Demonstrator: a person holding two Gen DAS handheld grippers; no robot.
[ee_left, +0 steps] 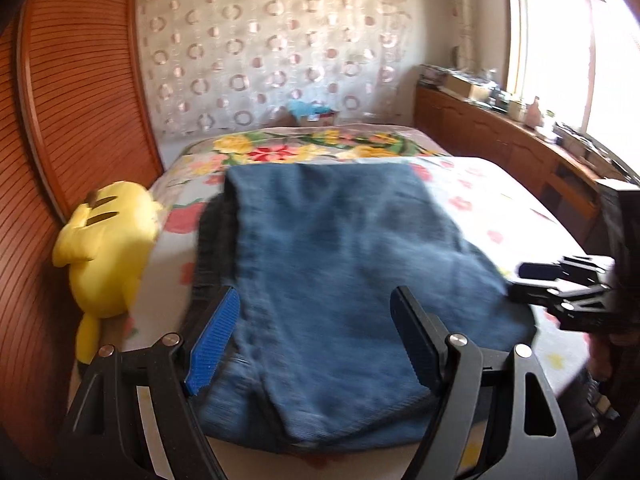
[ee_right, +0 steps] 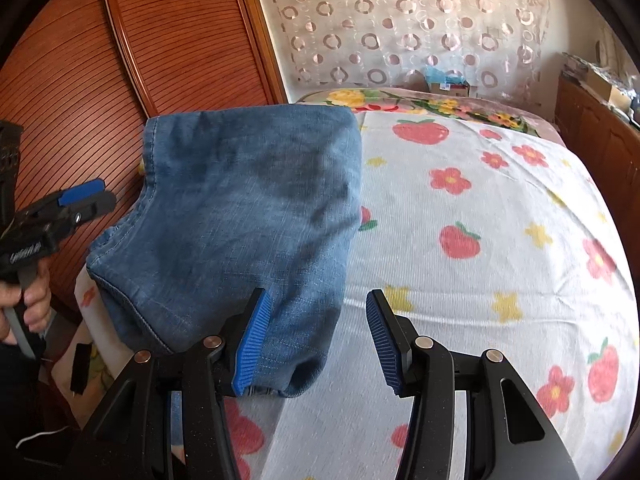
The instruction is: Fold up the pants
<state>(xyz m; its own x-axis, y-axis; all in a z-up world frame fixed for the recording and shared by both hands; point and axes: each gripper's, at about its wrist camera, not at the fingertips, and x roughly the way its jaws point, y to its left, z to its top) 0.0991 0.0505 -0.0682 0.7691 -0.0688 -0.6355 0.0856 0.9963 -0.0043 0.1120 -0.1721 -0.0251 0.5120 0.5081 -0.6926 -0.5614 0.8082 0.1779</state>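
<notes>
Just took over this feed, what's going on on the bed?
A person is folding blue jeans on a flower-print bedsheet. The jeans lie in a compact folded stack. Both tools are open and grip nothing: the left tool hovers over the near end of the jeans, the right tool at their right edge. A yellow plush toy sits beside the headboard.

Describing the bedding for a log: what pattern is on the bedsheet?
White bedsheet printed with red strawberries, red flowers and yellow stars; clearest in the right wrist view.
</notes>
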